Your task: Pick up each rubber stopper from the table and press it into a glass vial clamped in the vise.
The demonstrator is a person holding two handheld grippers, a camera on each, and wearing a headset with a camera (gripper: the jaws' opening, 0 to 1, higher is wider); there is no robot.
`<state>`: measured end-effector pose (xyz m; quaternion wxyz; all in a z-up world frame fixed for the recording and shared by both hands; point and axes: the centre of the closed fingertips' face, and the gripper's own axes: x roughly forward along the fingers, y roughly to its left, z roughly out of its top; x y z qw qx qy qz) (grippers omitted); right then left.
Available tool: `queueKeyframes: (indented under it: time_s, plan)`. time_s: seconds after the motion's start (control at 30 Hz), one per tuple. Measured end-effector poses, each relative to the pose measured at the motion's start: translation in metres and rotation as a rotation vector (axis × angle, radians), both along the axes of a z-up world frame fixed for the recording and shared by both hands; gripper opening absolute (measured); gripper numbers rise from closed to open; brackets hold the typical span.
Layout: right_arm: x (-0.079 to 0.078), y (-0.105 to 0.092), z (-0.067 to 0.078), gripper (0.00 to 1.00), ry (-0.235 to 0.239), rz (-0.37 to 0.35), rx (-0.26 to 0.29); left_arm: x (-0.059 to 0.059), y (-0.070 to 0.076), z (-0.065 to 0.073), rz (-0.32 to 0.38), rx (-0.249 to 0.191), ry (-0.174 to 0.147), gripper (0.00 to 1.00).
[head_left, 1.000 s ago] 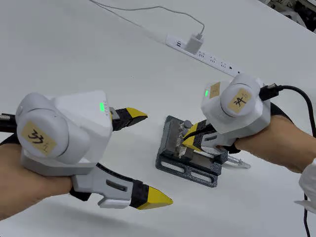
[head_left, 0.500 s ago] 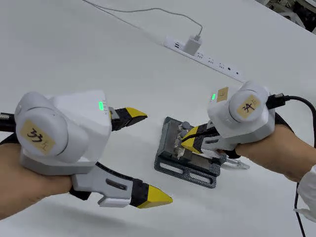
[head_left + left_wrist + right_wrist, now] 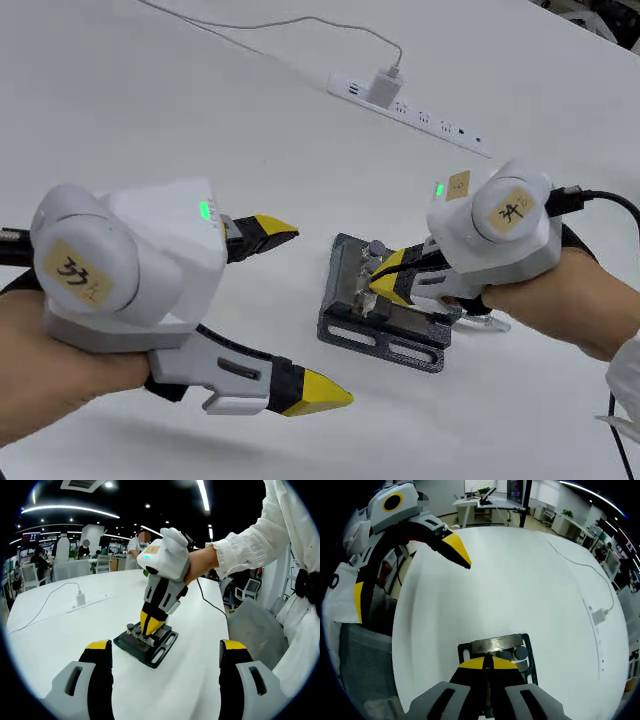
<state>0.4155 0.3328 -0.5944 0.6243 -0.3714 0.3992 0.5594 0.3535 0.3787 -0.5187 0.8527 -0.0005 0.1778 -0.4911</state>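
My right claw [image 3: 385,283] is pinched shut, yellow tips together, and points down into the vise [image 3: 372,335], right over the clamped row. I hold it steep like that, I judge, so the push goes straight down a vial's neck instead of tipping it sideways. Whether a stopper sits under or between those tips I cannot tell, because they cover the spot. Just beside them a round grey stopper [image 3: 521,653] is already seated between the vise bars, so that place looks filled. The vial glass under it is too small to make out. The vise sits flat on the white table [image 3: 150,110], well in from the far edge where the power strip [image 3: 410,103] lies, so nothing crowds the press. My left claw [image 3: 300,310] hangs wide open and holds nothing, off toward the near edge and apart from the vise. I judge it is parked there to leave the right one room, ready to fetch another stopper.
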Motion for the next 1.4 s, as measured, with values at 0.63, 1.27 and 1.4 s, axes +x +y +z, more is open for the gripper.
queueKeyframes:
  time_s: [0.63, 1.27, 1.4]
  plan:
    - [0.001, -0.001, 0.002, 0.0, -0.045, -0.071, 0.085, -0.004, -0.001, 0.006, 0.0, 0.021, -0.008, 0.87]
    - [0.002, -0.005, 0.026, 0.03, -0.059, -0.18, 0.241, -0.012, 0.006, 0.013, -0.002, 0.082, -0.034, 0.9]
    - [0.0, -0.012, 0.039, 0.07, -0.068, -0.197, 0.278, -0.013, 0.007, 0.015, -0.006, 0.095, -0.041, 0.92]
